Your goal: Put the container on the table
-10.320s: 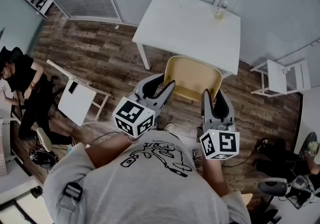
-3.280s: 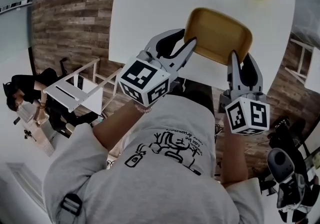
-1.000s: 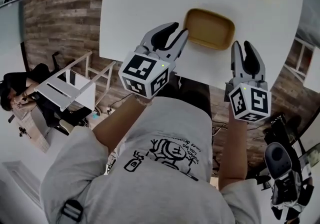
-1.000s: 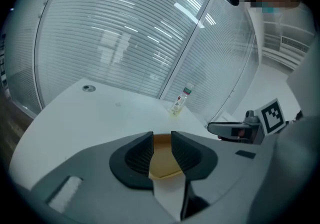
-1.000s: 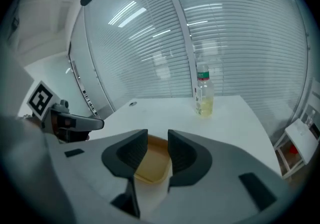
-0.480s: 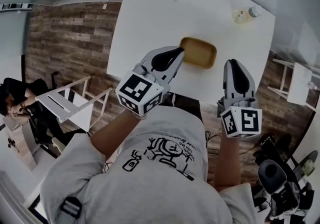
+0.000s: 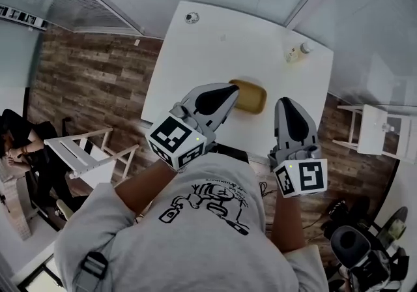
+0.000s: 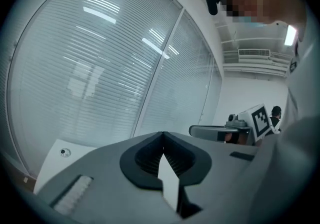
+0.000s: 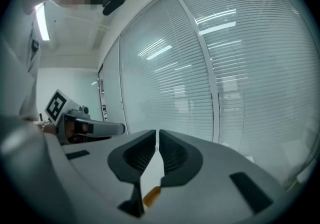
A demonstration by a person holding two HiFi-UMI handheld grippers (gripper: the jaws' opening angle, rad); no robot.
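Note:
The yellow container (image 7: 250,96) rests on the white table (image 7: 215,49), near its front edge. Both grippers hang above that edge, apart from the container. My left gripper (image 7: 232,88) is shut with nothing in it, its tip over the container's left end; the left gripper view shows the pads (image 8: 161,134) meeting. My right gripper (image 7: 285,100), to the container's right, is closing, its tips (image 9: 157,132) almost touching with nothing between them. In the right gripper view a sliver of the container (image 9: 151,196) shows below the jaws.
A small bottle (image 7: 297,51) stands at the table's far right corner and a small round object (image 7: 190,17) lies at its far left. White folding chairs (image 7: 85,154) (image 7: 374,131) stand on the wood floor on both sides. Blinds cover the glass wall (image 8: 100,68) behind the table.
Both grippers, open at the container's ends a second ago, have lifted away from it and shut. The container stays on the table.

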